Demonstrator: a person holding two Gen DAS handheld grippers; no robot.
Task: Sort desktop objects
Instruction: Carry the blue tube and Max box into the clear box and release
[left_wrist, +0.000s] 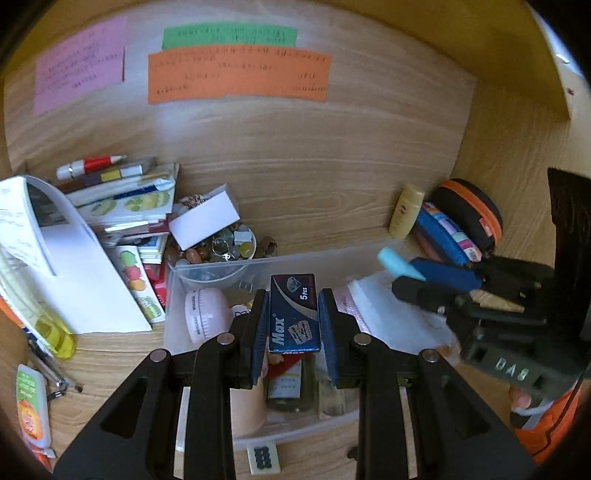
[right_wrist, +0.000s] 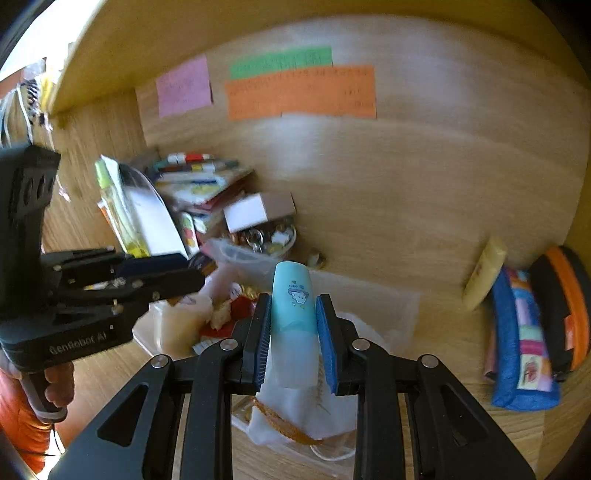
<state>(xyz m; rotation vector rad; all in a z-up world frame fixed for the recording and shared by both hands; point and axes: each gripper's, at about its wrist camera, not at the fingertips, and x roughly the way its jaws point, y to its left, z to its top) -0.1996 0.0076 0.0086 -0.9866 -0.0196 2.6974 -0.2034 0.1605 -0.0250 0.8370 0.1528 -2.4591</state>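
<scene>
Both tongs loaded, mid-carry over the clear plastic bin (left_wrist: 207, 267). My left gripper (left_wrist: 293, 317) is clamped on a dark blue box of blades (left_wrist: 293, 314), pads pressing both long sides, the box upright between the fingers. My right gripper (right_wrist: 293, 325) is clamped on a pale blue tube (right_wrist: 293, 306) with a cartoon print, also upright.

Step, as I judge it: each item is being brought to its place, with the bin below already holding toiletries and small bottles.

Next move calls for picking a free spot for each item, lowering it and then parting the tongs. Risk: the two grippers are close together, so I should release one at a time.
</scene>
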